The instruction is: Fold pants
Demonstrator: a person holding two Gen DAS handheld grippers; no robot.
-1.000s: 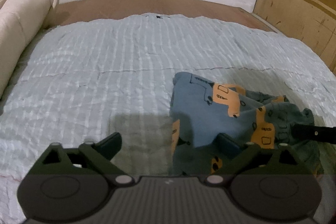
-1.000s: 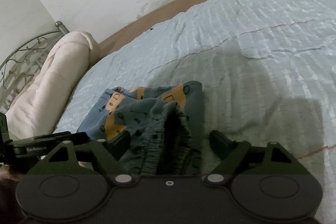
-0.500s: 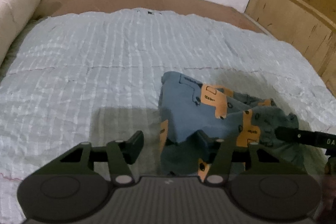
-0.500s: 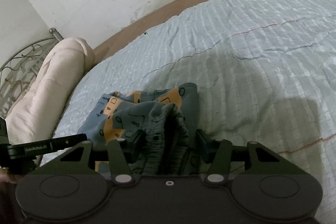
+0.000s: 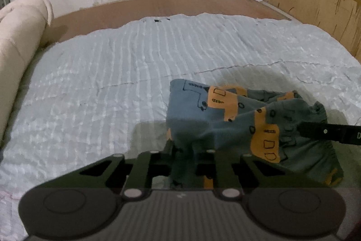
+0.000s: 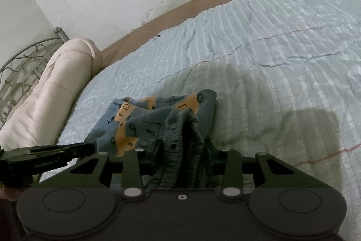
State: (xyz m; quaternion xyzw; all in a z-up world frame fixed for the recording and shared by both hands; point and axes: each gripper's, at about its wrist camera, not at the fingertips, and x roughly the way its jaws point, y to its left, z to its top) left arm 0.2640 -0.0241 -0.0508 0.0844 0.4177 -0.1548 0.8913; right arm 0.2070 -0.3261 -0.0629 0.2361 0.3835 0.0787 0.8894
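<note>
Pale quilted bedspread (image 5: 112,87) carries your crumpled patterned pants (image 5: 225,114); your left gripper (image 5: 183,151) and right gripper (image 6: 182,150) have just closed, jaws pinching fabric. No fold made yet.

Left tool (image 5: 183,151) pinching pants (image 5: 225,119)

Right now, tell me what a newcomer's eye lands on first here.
The crumpled blue-and-orange pants bunched on the pale blue quilt. The left gripper and the right gripper have just been closing and now each pinch its cloth. A rolled cream blanket lies along the bed's edge.
</note>
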